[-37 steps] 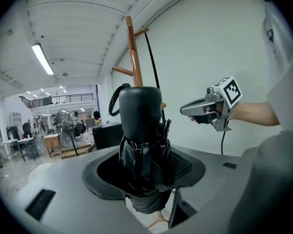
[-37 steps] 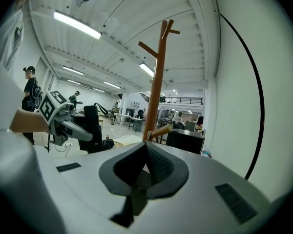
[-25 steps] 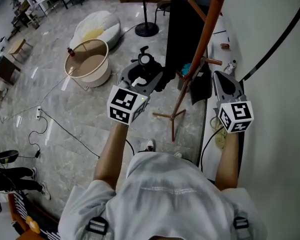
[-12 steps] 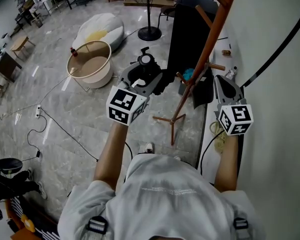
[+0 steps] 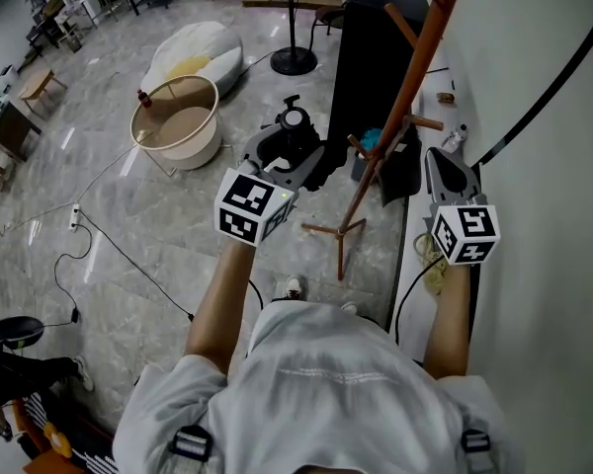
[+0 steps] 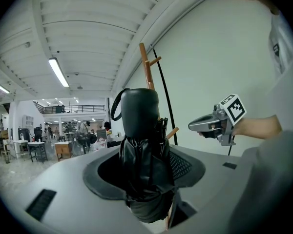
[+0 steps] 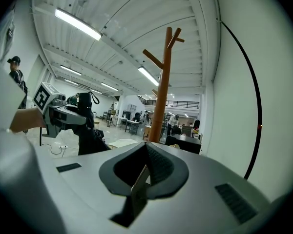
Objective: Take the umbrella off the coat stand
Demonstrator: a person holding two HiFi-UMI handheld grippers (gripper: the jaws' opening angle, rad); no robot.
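Observation:
A folded black umbrella sits upright between the jaws of my left gripper, which is shut on it. Its rounded handle and wrist loop rise above the jaws. In the head view the umbrella is held left of the wooden coat stand, apart from its pole and pegs. My right gripper hovers just right of the stand, near the wall. Its jaws are shut and hold nothing. The stand's pole rises ahead of that gripper, slightly left.
A black bag hangs low on the stand, above its tripod foot. Behind stands a black cabinet. A round tub, a white beanbag, a fan base and floor cables lie left. The white wall is close on the right.

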